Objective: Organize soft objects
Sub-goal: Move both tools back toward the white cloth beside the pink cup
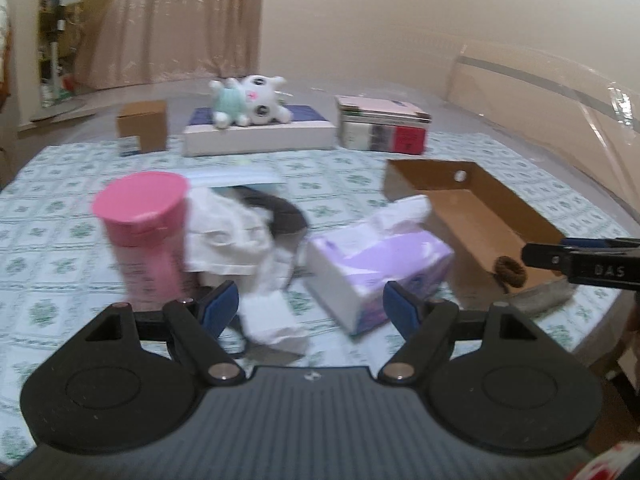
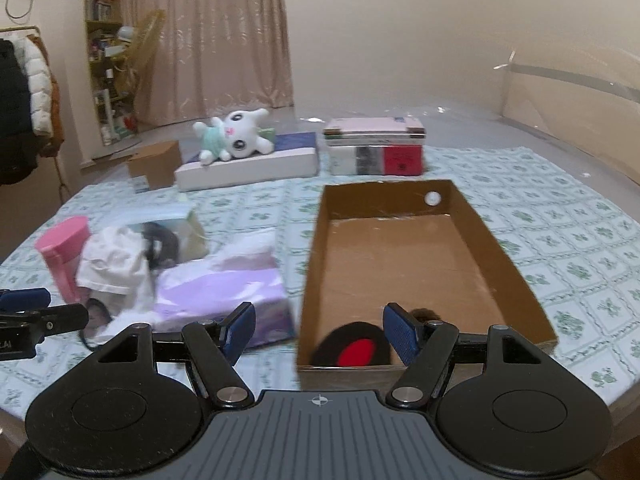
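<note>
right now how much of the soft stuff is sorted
Done: a black-and-red item and a brown hair tie lie in the box. In hand: nothing; both tools, left and right, are open. Left: white cloth, tissue pack, plush.

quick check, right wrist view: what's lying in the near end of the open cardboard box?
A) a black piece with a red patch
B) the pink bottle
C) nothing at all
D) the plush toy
A: a black piece with a red patch lies at the near end of the cardboard box, while the plush toy and pink bottle sit outside it.
</note>
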A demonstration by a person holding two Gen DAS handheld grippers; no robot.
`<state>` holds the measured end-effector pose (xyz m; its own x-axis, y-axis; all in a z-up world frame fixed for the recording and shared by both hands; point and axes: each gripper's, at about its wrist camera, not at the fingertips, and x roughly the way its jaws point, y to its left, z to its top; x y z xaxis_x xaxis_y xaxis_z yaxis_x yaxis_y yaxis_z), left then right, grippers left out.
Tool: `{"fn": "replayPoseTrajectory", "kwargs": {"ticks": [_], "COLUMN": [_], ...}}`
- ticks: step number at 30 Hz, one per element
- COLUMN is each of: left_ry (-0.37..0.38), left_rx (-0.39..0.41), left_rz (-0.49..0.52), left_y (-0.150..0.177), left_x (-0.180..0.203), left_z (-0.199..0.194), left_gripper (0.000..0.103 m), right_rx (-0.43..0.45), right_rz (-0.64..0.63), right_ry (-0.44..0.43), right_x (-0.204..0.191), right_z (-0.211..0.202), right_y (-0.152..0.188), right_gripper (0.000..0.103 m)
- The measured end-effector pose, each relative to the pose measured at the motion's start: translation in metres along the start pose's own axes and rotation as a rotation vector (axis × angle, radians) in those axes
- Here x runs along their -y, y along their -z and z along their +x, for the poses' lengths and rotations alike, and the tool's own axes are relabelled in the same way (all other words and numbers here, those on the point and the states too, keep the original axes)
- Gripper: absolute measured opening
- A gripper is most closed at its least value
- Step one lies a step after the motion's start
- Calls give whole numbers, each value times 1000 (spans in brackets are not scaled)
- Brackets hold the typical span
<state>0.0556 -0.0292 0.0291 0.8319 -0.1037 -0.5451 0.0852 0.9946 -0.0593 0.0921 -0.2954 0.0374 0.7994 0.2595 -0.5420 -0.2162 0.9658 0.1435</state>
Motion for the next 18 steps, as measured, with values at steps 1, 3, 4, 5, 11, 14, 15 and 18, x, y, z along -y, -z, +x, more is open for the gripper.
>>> {"fn": "replayPoseTrajectory", "kwargs": {"ticks": [1,3,4,5,11,14,15,18], "left_ry": [-13,-38,-46,-54,-96,-116,-123,-144], "left_rx": [2,4,4,3,8,10,8,4], "left_rz": [3,2,-3,-11,-42,-53,-55,-67], "left_y": [1,2,3,4,8,9,9,10], "left_x": [-4,-14,-19,-24,-48,-59,-62,-72], "left_z": [-3,-8,-9,-11,-18,-20,-20,-17], "left_gripper": [77,77,77,77,77,77,77,77], "right_rx": [0,-1,-1,0,1,-3,-3,2], "right_rz": [-2,-10,-17,-26,-68,-84,-91,-111], "right_ry": [-6,-24,-32,-39,-91,-125,-132,-166], "right_x": [-4,-14,-19,-26,-59,-76,-81,-99], "right_z": [0,1,1,2,9,19,22,34], "right_y": [0,-2,-2,-3,-7,-10,-11,-14], "right_gripper": [70,70,70,70,70,70,70,70]}}
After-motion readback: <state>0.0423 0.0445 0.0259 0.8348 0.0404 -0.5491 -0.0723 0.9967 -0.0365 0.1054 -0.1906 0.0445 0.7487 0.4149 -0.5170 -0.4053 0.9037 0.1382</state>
